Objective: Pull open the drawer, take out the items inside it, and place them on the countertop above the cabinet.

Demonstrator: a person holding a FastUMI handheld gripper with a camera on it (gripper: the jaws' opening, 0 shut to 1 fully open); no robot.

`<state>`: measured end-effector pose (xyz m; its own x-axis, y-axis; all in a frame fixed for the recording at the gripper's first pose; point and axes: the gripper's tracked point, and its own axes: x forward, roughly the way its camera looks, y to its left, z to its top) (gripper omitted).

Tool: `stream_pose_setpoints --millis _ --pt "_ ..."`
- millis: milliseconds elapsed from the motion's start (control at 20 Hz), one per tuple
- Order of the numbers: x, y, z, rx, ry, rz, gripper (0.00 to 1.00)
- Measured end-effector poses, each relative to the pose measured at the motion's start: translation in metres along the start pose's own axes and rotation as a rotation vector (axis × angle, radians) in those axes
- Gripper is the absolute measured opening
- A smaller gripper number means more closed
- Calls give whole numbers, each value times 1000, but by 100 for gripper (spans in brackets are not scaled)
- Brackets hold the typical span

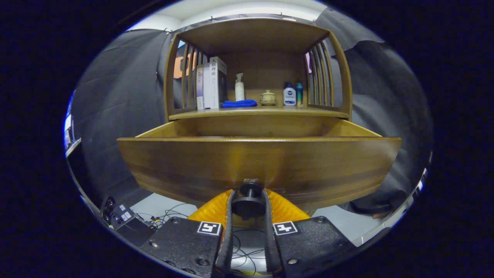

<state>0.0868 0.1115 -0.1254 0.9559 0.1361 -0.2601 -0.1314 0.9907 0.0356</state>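
Wooden drawer (258,162) pulled out below the countertop (258,112).
Gripper (249,202) fingers pinch its round knob (249,204) from both sides.

The drawer (258,162) across the middle of the frame is honey-brown wood with darker horizontal grain, and its knob (250,200), low centre, is black. On the brown surface (254,112) above lie a bright blue cloth (239,103), white and grey books (210,83), a white bottle (239,88), a cream pot (267,97), a white blue-capped bottle (289,94) and a teal tube (299,93). The gripper (250,202), pressed on the knob, carries black-and-white square markers (209,227).
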Motion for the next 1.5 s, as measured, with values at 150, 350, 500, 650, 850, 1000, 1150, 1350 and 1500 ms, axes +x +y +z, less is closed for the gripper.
stream_pose_setpoints --millis 150,350,500,650,850,1000,1150,1350,1500 --pt "-4 -1 -3 1 4 -1 36" --pt "-3 -1 -5 -46 -6 -12 36" --pt "-4 -2 -5 -47 -18 5 39" --pt "-5 -4 -5 -41 -15 19 51" --pt "-21 -26 11 -41 -52 -25 81" --pt "-37 -28 24 -31 -61 -9 100" --pt "-55 -43 59 -35 -130 -26 100" --pt "-70 -61 114 11 -190 -29 100" --pt "-64 -70 168 55 -231 -26 100"
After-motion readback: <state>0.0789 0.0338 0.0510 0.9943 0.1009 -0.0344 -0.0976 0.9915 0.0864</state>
